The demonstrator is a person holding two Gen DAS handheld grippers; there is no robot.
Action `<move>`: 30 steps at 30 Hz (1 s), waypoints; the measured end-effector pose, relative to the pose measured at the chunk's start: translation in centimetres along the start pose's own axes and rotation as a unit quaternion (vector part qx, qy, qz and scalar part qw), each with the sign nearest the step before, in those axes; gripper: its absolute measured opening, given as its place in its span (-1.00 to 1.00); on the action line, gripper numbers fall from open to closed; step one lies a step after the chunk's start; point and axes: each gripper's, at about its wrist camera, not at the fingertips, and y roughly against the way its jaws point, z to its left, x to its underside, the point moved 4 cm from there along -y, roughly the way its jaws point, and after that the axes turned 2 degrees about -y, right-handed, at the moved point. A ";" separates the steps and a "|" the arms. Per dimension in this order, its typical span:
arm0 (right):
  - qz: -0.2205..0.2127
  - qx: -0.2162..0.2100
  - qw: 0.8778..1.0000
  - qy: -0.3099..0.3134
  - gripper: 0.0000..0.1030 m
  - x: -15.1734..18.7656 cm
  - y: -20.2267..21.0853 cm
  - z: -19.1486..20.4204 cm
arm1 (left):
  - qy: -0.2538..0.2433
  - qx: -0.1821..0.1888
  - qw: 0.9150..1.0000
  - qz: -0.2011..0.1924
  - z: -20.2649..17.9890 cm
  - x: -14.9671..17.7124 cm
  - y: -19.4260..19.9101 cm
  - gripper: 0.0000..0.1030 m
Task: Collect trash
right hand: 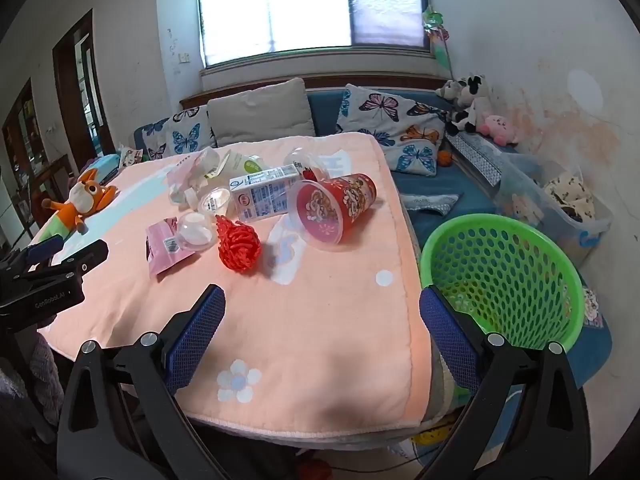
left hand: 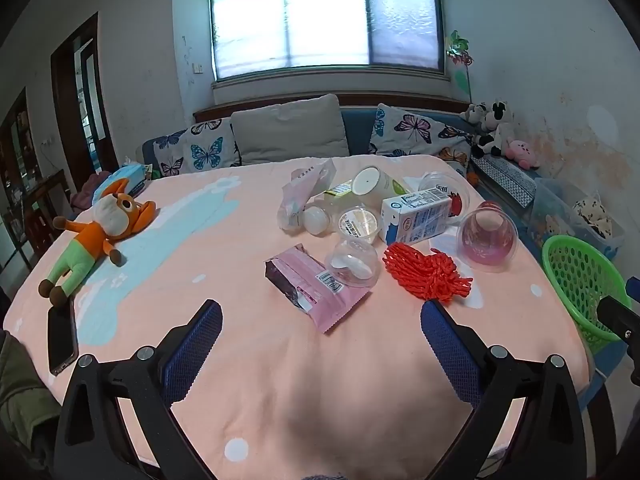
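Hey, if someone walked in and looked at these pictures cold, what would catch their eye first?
Probably the heap of trash mid-table on the peach blanket: a bright red mesh net, a tipped red printed cup and a milk carton behind them. Next, the green basket off the table's right edge, and the orange plush toy lying far left.

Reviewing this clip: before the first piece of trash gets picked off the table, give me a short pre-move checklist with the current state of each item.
1. Left tool open and holding nothing: ok.
2. Right tool open and holding nothing: ok.
3. Green basket beside the table's right edge, upright, mouth unobstructed: ok.
4. Nearest trash, the pink wrapper, lies flat ahead of the left tool, though a clear dome lid overlaps its far end: not ok for a clean grab.
5. Red cup lies on its side, rim toward the right tool: ok.
6. Cup contents, empty or not: cannot tell.
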 end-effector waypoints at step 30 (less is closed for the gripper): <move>0.002 0.002 1.000 0.001 0.88 0.0 0.1 0.1 | 0.004 0.004 1.000 0.000 0.0 0.1 -0.4 0.87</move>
